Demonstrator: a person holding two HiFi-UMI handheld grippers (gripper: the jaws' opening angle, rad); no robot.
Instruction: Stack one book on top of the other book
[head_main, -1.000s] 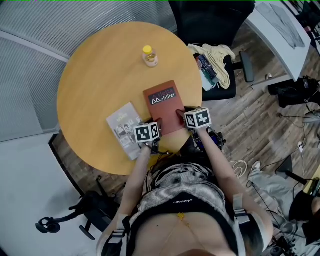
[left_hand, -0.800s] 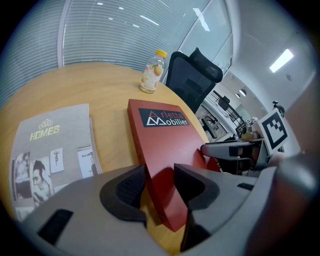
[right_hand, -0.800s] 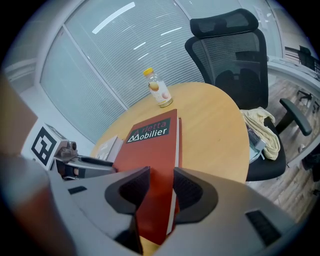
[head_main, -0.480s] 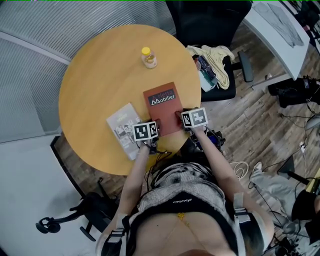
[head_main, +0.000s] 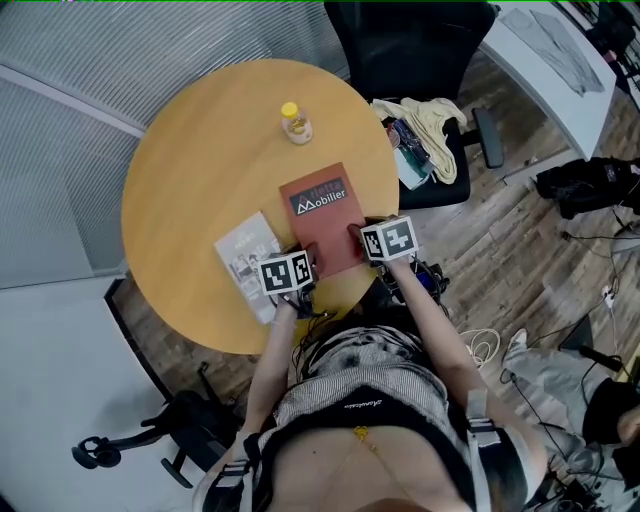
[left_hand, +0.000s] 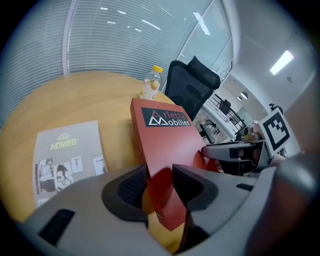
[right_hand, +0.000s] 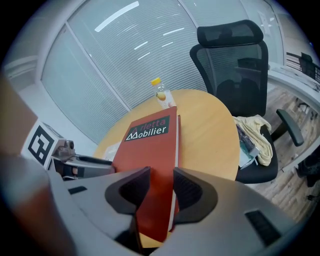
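A red book (head_main: 322, 215) titled "Mobilier" is held at its near edge by both grippers, its near end raised off the round wooden table (head_main: 200, 150). My left gripper (head_main: 307, 252) grips the book's near left corner; its jaws have just been closing, with the red book (left_hand: 165, 135) pinched between the pads. My right gripper (head_main: 358, 232) is shut on the near right corner of the red book (right_hand: 150, 150). A grey "Homes" book (head_main: 248, 260) lies flat on the table just left of the red one, also visible as the grey book (left_hand: 67, 155).
A small bottle (head_main: 293, 122) with a yellow cap stands on the table beyond the red book. A black office chair (head_main: 420, 40) stands behind the table; another chair seat at the right carries clothes (head_main: 430, 120). The table edge runs close under the grippers.
Both grippers have risen a little with the red book, lifting its near end off the table. The grey book and the bottle have not moved.
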